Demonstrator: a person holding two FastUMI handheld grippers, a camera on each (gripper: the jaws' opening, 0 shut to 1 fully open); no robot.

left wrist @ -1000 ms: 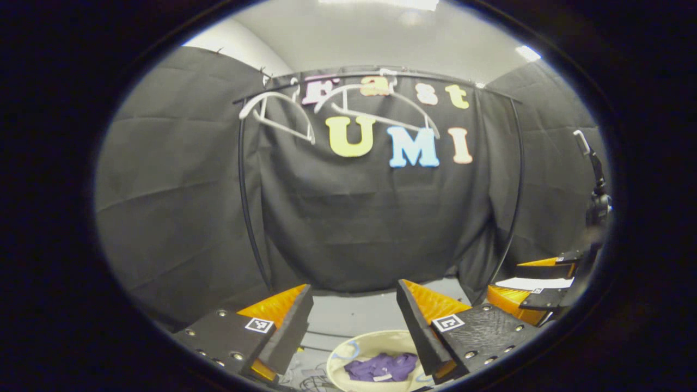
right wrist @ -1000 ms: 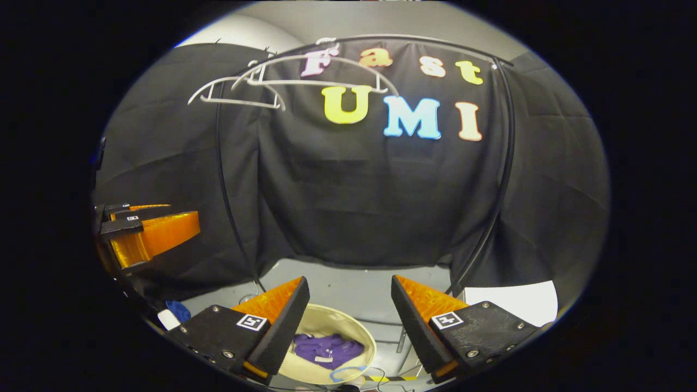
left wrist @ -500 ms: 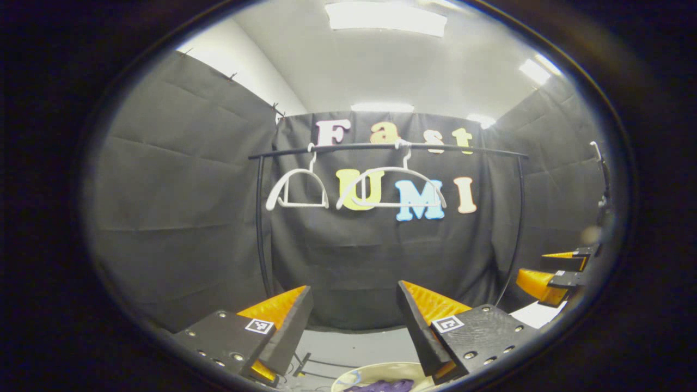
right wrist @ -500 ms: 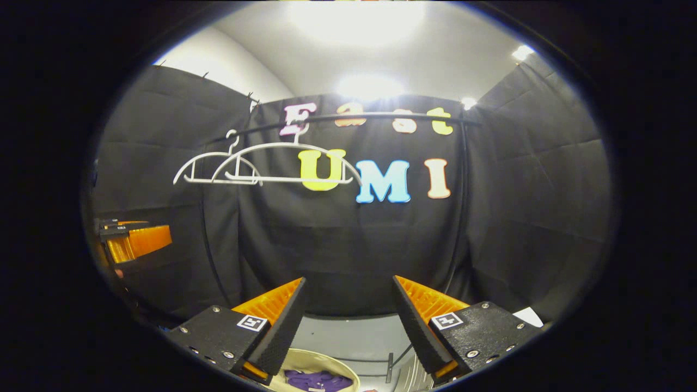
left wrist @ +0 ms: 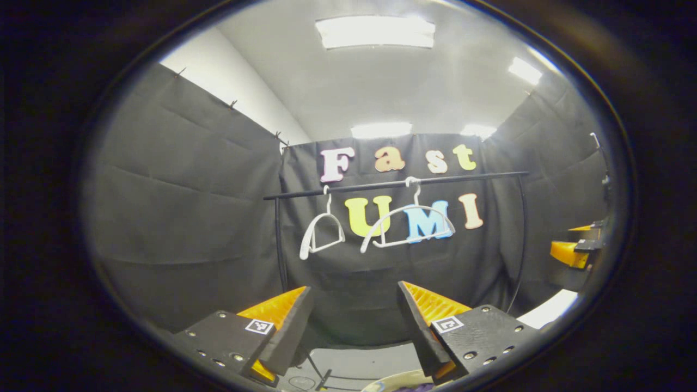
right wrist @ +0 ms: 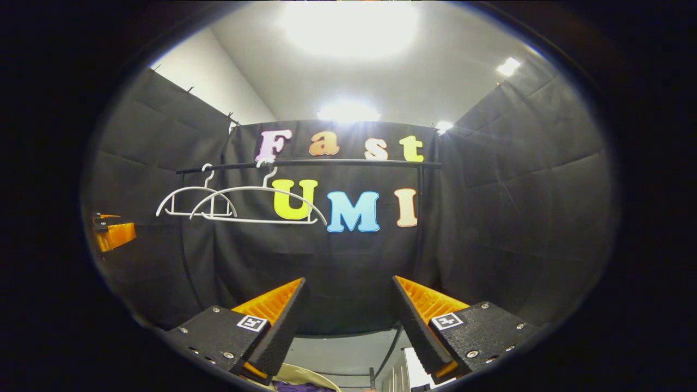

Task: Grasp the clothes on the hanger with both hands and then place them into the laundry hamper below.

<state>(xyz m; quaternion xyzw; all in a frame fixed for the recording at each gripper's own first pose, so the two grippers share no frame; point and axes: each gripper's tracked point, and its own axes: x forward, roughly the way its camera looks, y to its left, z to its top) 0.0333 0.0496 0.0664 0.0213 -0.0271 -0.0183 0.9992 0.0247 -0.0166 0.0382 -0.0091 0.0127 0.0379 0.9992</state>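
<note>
Both cameras tilting up since a second ago; hamper [right wrist: 305, 375] with purple clothes [right wrist: 297, 386] sliding to the bottom edge. Rail [left wrist: 392, 185] carrying two bare hangers [left wrist: 408, 226]. Left gripper [left wrist: 355, 321] and right gripper [right wrist: 348, 316] gaping wide, gripping nothing.

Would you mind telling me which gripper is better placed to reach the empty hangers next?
Left, probably: the hangers hang straight ahead of the open left gripper, whereas they sit off to the left of the open right gripper.

matt black cloth wall [left wrist: 190, 218]; smooth white plastic hangers [right wrist: 256, 204] on a thin dark rail [right wrist: 326, 162].
</note>
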